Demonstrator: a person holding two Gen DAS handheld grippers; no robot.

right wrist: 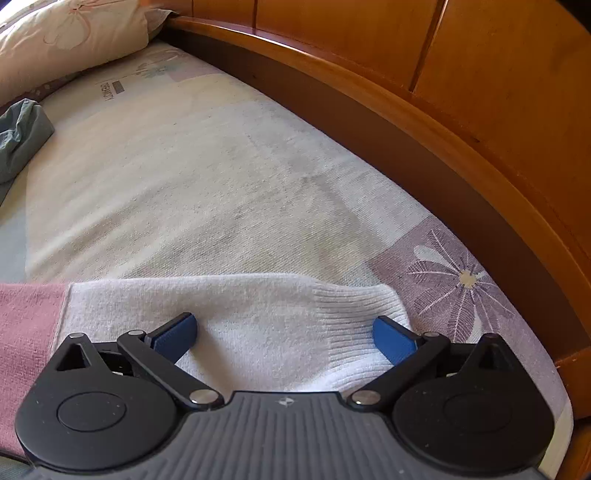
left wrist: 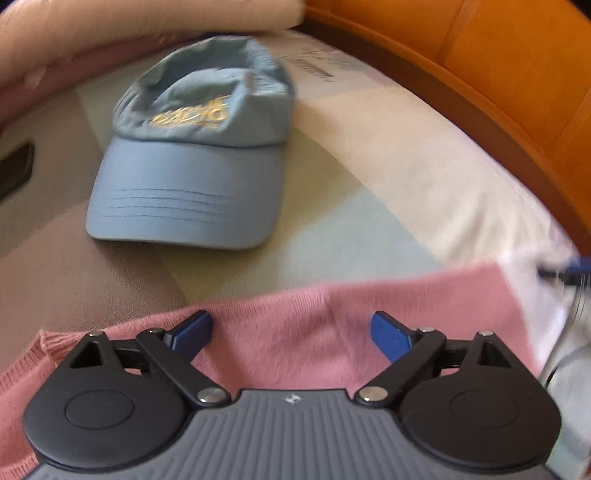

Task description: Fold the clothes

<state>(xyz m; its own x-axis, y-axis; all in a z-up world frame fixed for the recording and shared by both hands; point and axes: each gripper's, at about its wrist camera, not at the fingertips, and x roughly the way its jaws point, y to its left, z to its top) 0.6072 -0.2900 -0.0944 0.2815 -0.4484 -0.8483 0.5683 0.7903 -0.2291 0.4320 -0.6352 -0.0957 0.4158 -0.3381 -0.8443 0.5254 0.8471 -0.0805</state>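
A pink knitted sweater (left wrist: 295, 325) lies flat on the bed under my left gripper (left wrist: 291, 332), whose blue fingers stand wide apart above the pink cloth with nothing pinched. In the right wrist view the sweater's white sleeve (right wrist: 258, 314) with a ribbed cuff (right wrist: 354, 317) lies on the sheet, and its pink body (right wrist: 29, 325) shows at the left edge. My right gripper (right wrist: 284, 332) hovers over that sleeve, open, its pads clear of the cloth.
A light blue cap (left wrist: 195, 147) with gold lettering rests on the bed beyond the sweater. A pillow (right wrist: 74, 33) lies at the head. The wooden bed frame (right wrist: 443, 129) curves along the right side. A grey-green garment (right wrist: 22, 136) sits at the left.
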